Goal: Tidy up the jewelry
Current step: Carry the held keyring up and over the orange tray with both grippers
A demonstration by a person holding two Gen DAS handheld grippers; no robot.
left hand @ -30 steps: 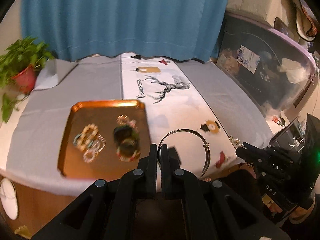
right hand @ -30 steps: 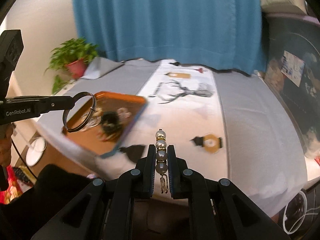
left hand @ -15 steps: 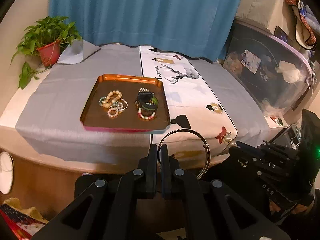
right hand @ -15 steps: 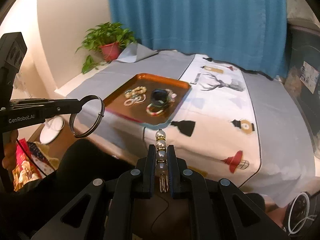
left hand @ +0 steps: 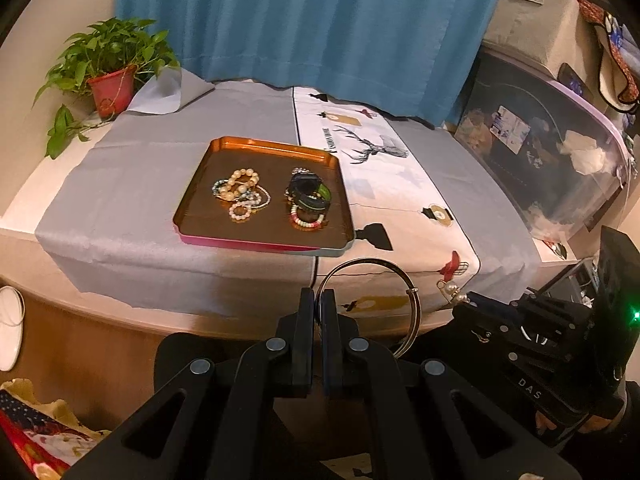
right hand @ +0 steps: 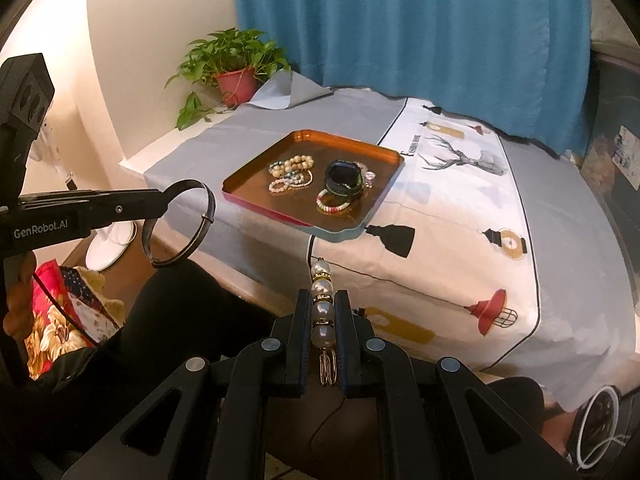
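An orange tray [left hand: 256, 148] [right hand: 256, 168] lies on the table and holds several bracelets: pearl strands [left hand: 240, 188] [right hand: 292, 172] and dark and coloured bands [left hand: 307, 196] [right hand: 342, 184]. My left gripper [left hand: 318, 300] is shut on a thin silver bangle [left hand: 400, 276], held in front of the table edge; it also shows in the right wrist view [right hand: 200, 224]. My right gripper [right hand: 322, 304] is shut on a pearl hair clip [right hand: 322, 300], held off the table's front edge; the clip also shows in the left wrist view [left hand: 452, 289].
A grey cloth [left hand: 132, 184] and a white printed runner [left hand: 400, 196] cover the table. A potted plant [left hand: 108, 68] stands at the back left. A blue curtain [left hand: 312, 20] hangs behind. A clear storage box [left hand: 552, 152] is at the right.
Both grippers have pulled back from the table and away from the tray, still holding the bangle and the pearl clip. The tray now sits farther off in both views.
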